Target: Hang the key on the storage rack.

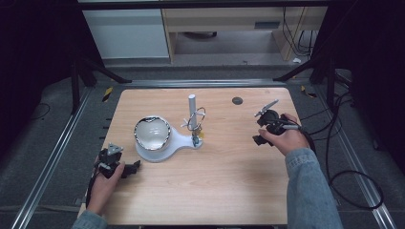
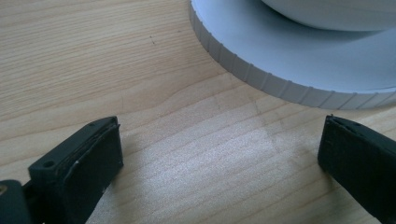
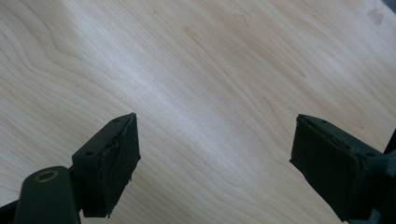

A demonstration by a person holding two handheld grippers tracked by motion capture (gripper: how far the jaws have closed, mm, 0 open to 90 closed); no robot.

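Left gripper (image 2: 219,154) sits just beside the white stand (image 1: 179,140), jaws wide. Right gripper (image 3: 215,158) hovers well apart from it, jaws wide over bare bench (image 1: 215,181).

High view looks down on the table (image 1: 200,181); gripper views skim its wood closely.

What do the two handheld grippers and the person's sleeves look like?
Both the left gripper and right gripper are black, with blocky, flat-faced black jaws. Each carries a grey three-cornered plate, and black cables trail from the right one. The person's sleeves are grey-blue.
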